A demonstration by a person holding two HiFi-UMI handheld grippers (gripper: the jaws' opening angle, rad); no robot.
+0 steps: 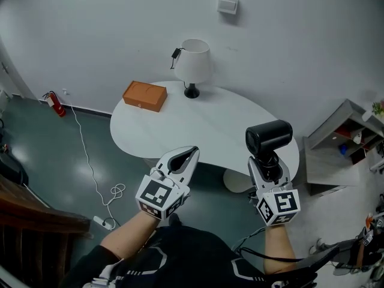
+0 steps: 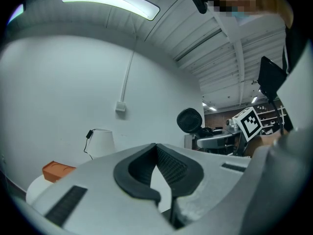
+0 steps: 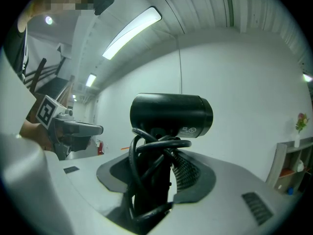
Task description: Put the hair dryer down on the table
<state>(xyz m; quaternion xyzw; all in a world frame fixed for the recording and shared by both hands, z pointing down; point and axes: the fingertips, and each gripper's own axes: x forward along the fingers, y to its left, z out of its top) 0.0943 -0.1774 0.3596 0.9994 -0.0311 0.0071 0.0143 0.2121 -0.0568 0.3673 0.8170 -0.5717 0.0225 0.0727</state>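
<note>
My right gripper (image 1: pixel 268 162) is shut on the handle of a black hair dryer (image 1: pixel 269 138), which stands upright over the near right edge of the white oval table (image 1: pixel 198 125). In the right gripper view the dryer's barrel (image 3: pixel 171 112) lies crosswise above the jaws, and its black cord is wound round the handle between the pads (image 3: pixel 188 173). My left gripper (image 1: pixel 191 155) hovers at the table's near edge with its jaws together and nothing in them. The left gripper view shows its tips (image 2: pixel 156 148) meeting, with the hair dryer (image 2: pixel 190 120) off to the right.
A white lamp (image 1: pixel 193 62) and an orange box (image 1: pixel 144 95) stand at the table's far side. A grey shelf unit (image 1: pixel 351 137) is to the right. On the floor at left are a white cable with a power strip (image 1: pixel 105 221) and a fire extinguisher (image 1: pixel 55 104).
</note>
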